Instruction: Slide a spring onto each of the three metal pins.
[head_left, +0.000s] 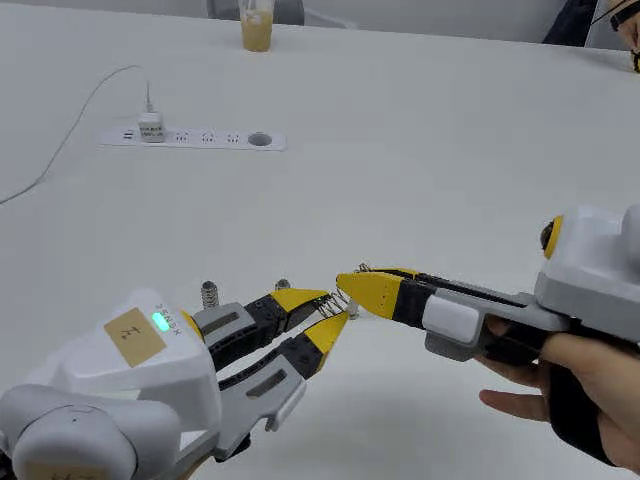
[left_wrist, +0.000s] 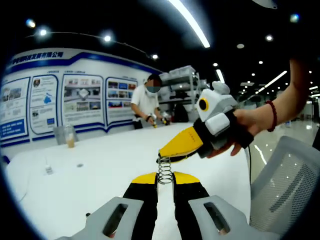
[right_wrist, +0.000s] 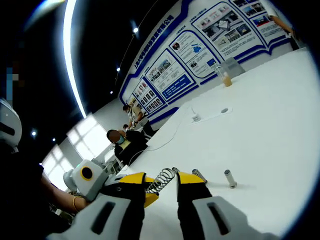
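Your left gripper (head_left: 334, 308), at the lower left of the head view, has its jaws closed on the spring (head_left: 340, 303) and holds it clear of the table (head_left: 420, 150). Your right gripper (head_left: 350, 279) meets it tip to tip from the right. Its jaws straddle the spring's other end, but whether they clamp it cannot be told. This is judged a hand-over, to line the coil up for threading. One pin (head_left: 209, 293), apparently already sprung, and a second pin (head_left: 283, 286) stand just behind the left jaws.
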